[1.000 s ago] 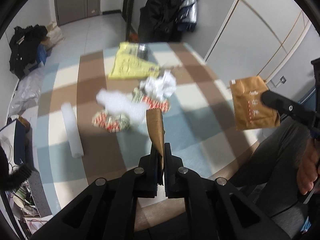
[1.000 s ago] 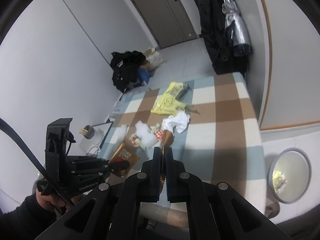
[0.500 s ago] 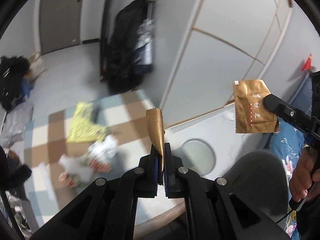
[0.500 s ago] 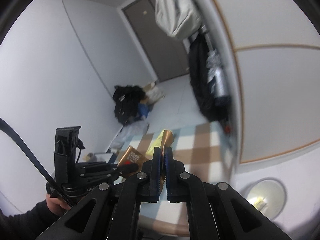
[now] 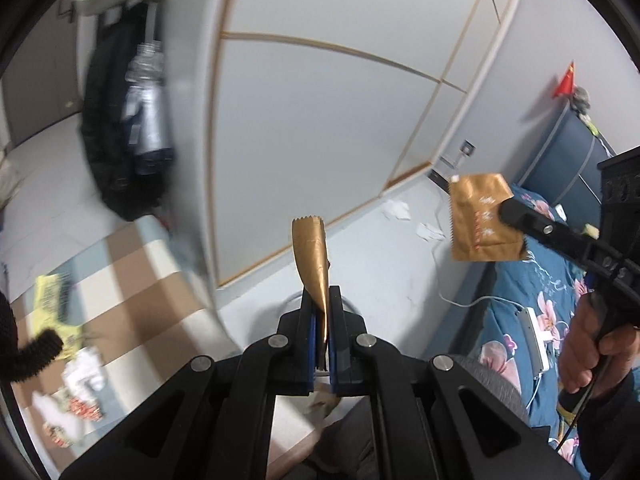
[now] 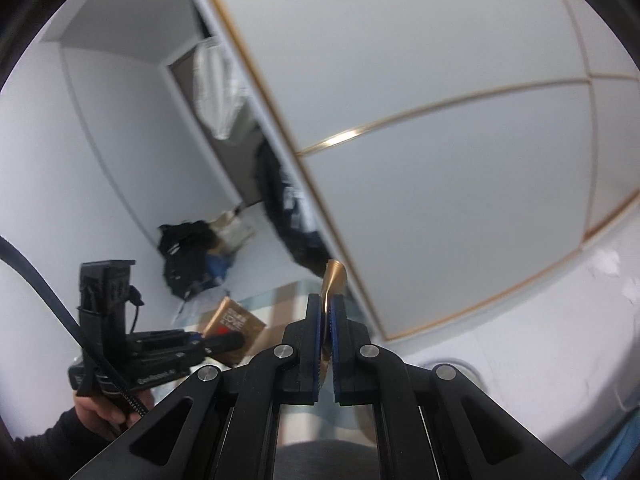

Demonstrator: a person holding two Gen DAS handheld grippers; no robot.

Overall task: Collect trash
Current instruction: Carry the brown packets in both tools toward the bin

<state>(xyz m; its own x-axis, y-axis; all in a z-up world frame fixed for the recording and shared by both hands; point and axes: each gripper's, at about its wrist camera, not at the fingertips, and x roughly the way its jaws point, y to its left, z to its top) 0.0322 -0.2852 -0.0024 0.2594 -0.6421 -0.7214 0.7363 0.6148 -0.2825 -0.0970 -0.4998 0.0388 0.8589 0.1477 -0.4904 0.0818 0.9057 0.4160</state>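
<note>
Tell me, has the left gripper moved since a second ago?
Yes. The left gripper swung right, off the checkered table toward the wardrobe, holding its gold wrapper.

Each matte black plastic claw (image 5: 325, 312) (image 6: 326, 320) has blue pads (image 5: 313, 332), silver pivot screws, angular linkage arms, a black cable, and bare-skinned hands (image 5: 592, 356) in dark sleeves gripping the handles.

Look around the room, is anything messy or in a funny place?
Yes. White crumpled paper scraps lie loose on the pale floor beside the white wardrobe. More wrappers and tissue litter the checked tablecloth. Each gripper's jaws pinch a gold foil sachet: left, right.
</note>
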